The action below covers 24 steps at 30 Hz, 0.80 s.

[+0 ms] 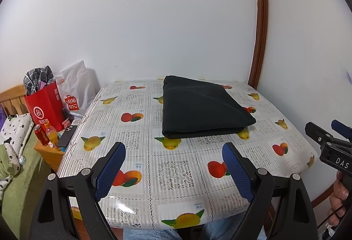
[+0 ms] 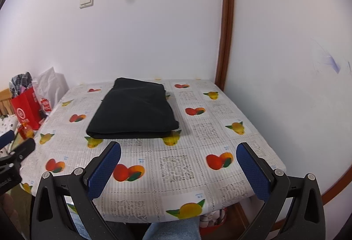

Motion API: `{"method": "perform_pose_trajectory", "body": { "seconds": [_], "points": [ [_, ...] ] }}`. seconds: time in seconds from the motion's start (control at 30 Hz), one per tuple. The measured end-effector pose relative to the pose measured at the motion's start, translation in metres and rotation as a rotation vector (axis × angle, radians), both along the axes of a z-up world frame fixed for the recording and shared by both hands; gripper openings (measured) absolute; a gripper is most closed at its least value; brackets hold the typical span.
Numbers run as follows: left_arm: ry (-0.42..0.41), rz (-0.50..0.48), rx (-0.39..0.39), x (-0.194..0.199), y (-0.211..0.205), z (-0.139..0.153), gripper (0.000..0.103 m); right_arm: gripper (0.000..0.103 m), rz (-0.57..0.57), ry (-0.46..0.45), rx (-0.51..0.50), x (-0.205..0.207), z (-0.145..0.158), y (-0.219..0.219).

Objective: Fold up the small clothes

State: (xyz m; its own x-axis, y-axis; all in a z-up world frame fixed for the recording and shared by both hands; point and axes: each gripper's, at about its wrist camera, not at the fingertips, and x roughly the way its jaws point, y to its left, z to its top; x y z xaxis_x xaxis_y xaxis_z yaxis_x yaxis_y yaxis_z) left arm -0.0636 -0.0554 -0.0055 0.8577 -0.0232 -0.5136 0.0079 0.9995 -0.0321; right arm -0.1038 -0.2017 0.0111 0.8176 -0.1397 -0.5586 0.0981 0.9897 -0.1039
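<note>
Black folded garment (image 1: 204,108) is lying on the bench (image 1: 176,165), ahead of both grippers, long axis running away from them. Left gripper (image 1: 173,165) and right gripper (image 2: 178,165) are hovering wide open and empty; neither is clearly nearer.

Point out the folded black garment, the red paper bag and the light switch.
Folded black garment (image 1: 202,108), left wrist view: middle of its top face.
Red paper bag (image 1: 47,108), left wrist view: its front panel, by the white logo.
Light switch (image 2: 86,0), right wrist view: centre of the plate.

black garment (image 1: 203,111) | folded flat, rectangular | on table (image 1: 176,174), toward far edge
</note>
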Motion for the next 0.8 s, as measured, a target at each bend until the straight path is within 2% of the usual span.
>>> {"method": "perform_pose_trajectory", "body": {
  "seconds": [0.8],
  "points": [
    [-0.003,0.005,-0.012,0.000,0.014,0.001,0.089,0.103,-0.024,0.008,-0.033,0.004,-0.003,0.001]
  ]
}}
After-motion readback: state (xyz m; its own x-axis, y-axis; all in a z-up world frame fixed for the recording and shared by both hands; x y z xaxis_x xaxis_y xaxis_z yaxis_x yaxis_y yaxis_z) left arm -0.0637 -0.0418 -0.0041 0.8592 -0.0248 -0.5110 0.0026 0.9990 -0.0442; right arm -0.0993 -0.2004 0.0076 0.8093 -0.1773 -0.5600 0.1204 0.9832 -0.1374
